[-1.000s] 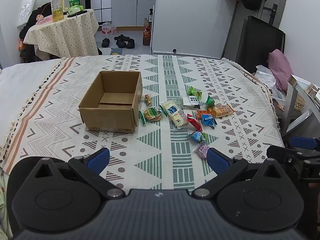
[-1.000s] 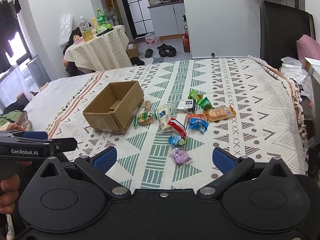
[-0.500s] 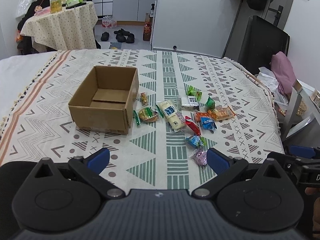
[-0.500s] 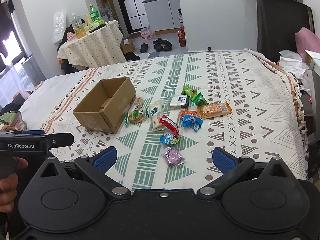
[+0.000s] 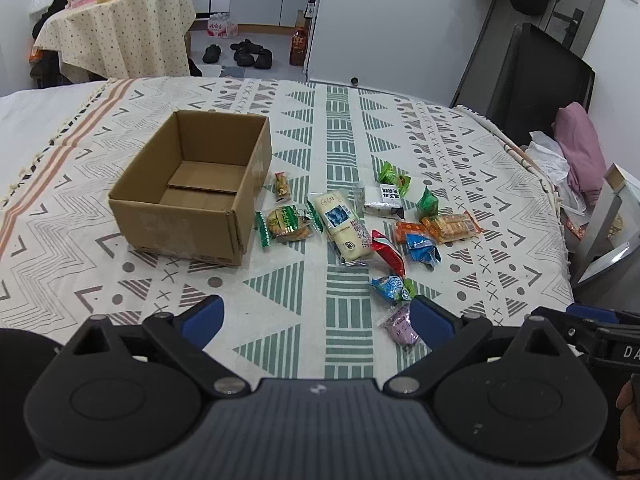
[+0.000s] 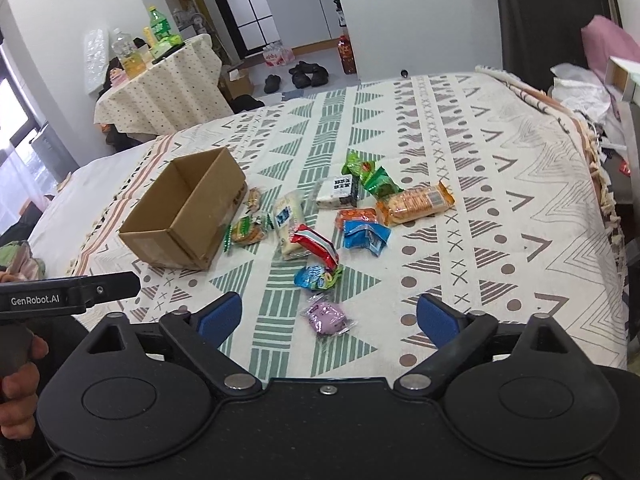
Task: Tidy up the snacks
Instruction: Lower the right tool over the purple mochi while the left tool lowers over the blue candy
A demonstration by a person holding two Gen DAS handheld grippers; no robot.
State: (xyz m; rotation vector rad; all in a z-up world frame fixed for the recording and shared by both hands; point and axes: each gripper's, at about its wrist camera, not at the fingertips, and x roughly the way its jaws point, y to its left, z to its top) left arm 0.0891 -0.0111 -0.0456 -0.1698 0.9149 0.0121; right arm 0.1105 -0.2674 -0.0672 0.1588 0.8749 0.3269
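An open, empty cardboard box (image 5: 192,188) (image 6: 188,216) sits on the patterned cloth (image 5: 332,128). Right of it lie several wrapped snacks: a long cream pack (image 5: 344,226), a red pack (image 6: 316,246), a blue pack (image 6: 366,236), an orange biscuit pack (image 6: 416,202), a small blue-green pack (image 6: 318,276) and a purple pack (image 6: 328,316) nearest me. My left gripper (image 5: 316,318) hangs open above the cloth, with the purple pack (image 5: 402,326) by its right finger. My right gripper (image 6: 328,314) frames the purple pack without touching it; its jaws are closing.
The cloth's right edge drops off beside a chair with pink fabric (image 5: 580,152). Beyond the far edge stand a small dotted-cloth table with bottles (image 5: 116,28), shoes on the floor (image 5: 248,50) and a white cabinet (image 5: 396,24). A hand holds the left gripper's handle (image 6: 16,364).
Both grippers moved forward and lower toward the snacks, so box and packs look larger. The right gripper's fingers have narrowed slightly around the purple pack.
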